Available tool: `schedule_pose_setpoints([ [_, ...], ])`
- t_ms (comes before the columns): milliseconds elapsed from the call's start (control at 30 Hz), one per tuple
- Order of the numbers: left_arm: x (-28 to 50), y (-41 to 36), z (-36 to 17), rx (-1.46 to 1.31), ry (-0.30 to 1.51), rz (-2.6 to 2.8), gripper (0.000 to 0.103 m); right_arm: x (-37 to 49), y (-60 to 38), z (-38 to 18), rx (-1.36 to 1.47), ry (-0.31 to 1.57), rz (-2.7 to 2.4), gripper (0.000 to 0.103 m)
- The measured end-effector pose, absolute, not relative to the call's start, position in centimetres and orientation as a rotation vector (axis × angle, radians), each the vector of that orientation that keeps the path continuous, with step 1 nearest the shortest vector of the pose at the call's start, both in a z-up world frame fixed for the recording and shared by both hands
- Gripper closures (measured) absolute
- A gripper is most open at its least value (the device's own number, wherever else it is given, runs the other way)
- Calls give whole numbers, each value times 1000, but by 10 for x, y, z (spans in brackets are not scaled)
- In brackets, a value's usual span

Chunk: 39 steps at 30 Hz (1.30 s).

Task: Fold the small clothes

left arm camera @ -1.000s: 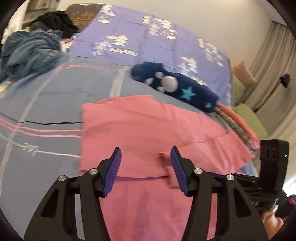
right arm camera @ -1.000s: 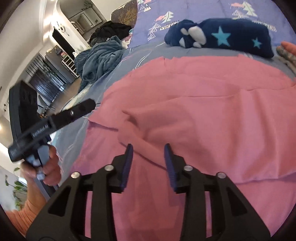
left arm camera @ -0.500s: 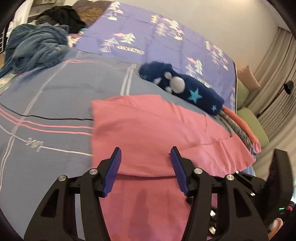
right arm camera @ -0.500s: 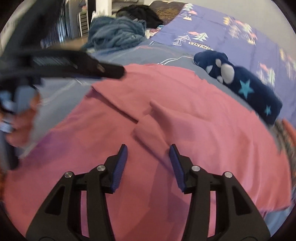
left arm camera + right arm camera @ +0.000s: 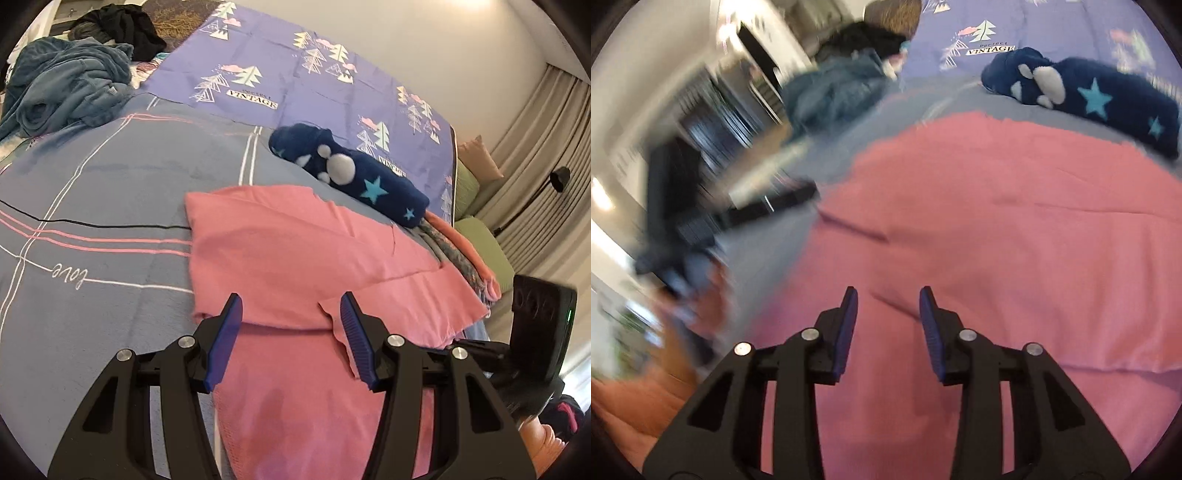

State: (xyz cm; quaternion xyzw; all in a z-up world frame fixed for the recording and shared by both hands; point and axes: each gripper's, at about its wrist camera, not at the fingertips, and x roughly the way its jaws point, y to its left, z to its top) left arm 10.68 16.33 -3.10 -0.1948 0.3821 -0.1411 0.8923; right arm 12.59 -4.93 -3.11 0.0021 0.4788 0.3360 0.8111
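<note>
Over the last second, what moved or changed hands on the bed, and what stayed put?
Nothing was grasped or released: the left gripper and right gripper were open throughout, above the pink garment. The right gripper swung around, its view now blurred. The garment's folded flap and the navy star sock stayed put.

pink garment (image 5: 295,243): 1 | navy plush (image 5: 354,173): 1 | hand-held grippers: 2
</note>
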Motion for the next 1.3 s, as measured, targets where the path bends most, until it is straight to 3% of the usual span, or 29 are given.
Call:
schedule_pose_setpoints([
  [100,108,154,-32,-377,802,-312,48,111,-36,-36,-130,973,665,67],
  [167,113,145,-31,-363,811,-346,60,102,-22,-35,-225,927,647,67],
  [200,116,140,-31,-353,814,-363,74,101,-17,-37,-268,910,641,67],
  [233,120,134,-29,-337,820,-383,78,98,-9,-38,-319,890,631,67],
  [400,150,108,-40,-261,915,-471,78,100,3,-47,-413,854,569,67],
  [600,171,94,-64,-264,994,-492,71,94,2,-50,-478,822,528,63],
  [667,170,91,-63,-278,979,-546,97,96,4,-51,-497,818,514,63],
  [700,169,90,-62,-290,975,-566,100,98,4,-53,-505,815,511,70],
  [733,166,90,-56,-293,952,-561,100,100,4,-53,-501,818,512,102],
  [1133,171,88,77,-104,700,-550,100,133,-8,44,-164,653,572,102],
  [1300,182,120,77,-38,724,-440,100,158,23,42,-131,687,645,102],
])
